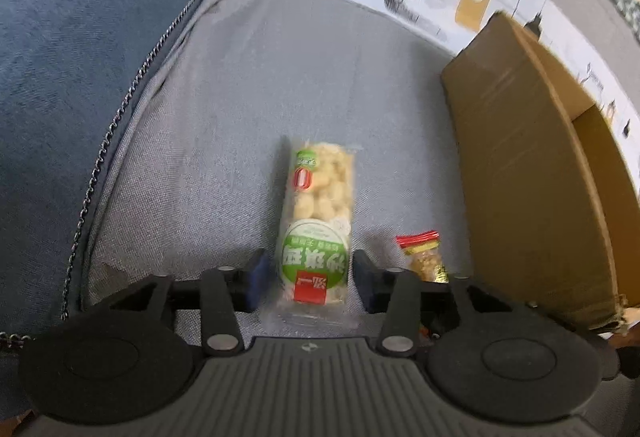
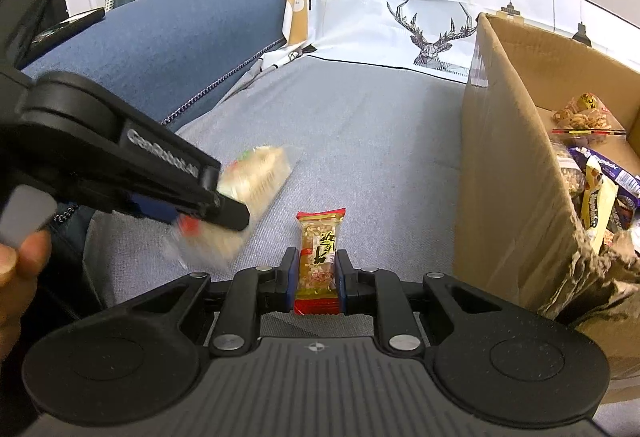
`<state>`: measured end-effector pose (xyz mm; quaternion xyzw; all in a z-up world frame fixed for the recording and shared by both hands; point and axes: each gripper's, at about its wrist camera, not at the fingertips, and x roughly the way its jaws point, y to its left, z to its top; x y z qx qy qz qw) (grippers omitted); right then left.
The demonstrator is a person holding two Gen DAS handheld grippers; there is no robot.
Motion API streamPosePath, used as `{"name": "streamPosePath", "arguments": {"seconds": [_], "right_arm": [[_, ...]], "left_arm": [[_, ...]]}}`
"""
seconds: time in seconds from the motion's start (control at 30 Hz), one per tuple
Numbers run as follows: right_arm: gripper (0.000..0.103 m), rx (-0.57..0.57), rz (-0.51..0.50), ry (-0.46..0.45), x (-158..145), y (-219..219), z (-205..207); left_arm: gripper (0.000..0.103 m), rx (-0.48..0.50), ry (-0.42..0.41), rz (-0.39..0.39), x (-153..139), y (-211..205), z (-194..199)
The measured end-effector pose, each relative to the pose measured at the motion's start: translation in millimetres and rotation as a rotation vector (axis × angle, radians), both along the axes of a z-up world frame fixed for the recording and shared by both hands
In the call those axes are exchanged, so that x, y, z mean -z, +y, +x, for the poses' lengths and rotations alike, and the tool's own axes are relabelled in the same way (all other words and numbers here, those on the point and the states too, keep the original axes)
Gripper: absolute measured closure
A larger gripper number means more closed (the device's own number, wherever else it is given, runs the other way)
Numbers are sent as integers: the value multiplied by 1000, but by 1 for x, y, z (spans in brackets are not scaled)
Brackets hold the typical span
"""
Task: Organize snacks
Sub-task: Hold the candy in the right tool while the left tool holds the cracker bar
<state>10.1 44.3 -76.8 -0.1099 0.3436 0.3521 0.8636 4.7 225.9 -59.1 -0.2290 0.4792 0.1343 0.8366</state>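
Note:
A long clear pack of puffed rice snack (image 1: 316, 221) with a green round label lies lengthwise between the fingers of my left gripper (image 1: 310, 263), over the grey cushion. The pads stand just off its sides, so the gripper is open. In the right wrist view this pack (image 2: 256, 177) is blurred beside a left finger (image 2: 224, 207). My right gripper (image 2: 317, 255) is shut on a small red-and-gold wrapped snack (image 2: 318, 261), which points forward low over the cushion. The same small snack (image 1: 424, 257) shows to the right of my left gripper.
An open cardboard box (image 2: 508, 177) stands at the right, holding several snack packs (image 2: 596, 189); its wall (image 1: 520, 157) is close to both grippers. A blue sofa arm (image 1: 80, 37) with a zip edge runs along the left. A white deer-print sheet (image 2: 432, 33) covers the back. A hand (image 2: 12, 265) holds the left gripper.

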Motion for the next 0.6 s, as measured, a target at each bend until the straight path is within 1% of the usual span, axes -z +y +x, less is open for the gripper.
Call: {"name": "streamPosePath", "arguments": {"seconds": [0.1, 0.27, 0.33, 0.37, 0.4, 0.5, 0.6], "right_arm": [[84, -6, -2, 3, 1, 2, 1], [84, -16, -5, 4, 1, 2, 1], [84, -16, -3, 0, -1, 2, 1], [83, -13, -2, -3, -2, 2, 1], [83, -8, 0, -4, -4, 2, 1], [83, 4, 1, -16, -7, 2, -4], [83, 6, -16, -32, -8, 2, -11]], "left_arm": [[51, 16, 16, 22, 4, -4, 7], [51, 39, -2, 69, 8, -13, 17], [53, 59, 0, 98, 9, -18, 20], [60, 69, 2, 116, 9, -21, 21], [62, 76, 1, 131, 8, -24, 21], [63, 80, -37, 154, 2, -29, 15], [63, 90, -74, 152, -4, -29, 9]]}}
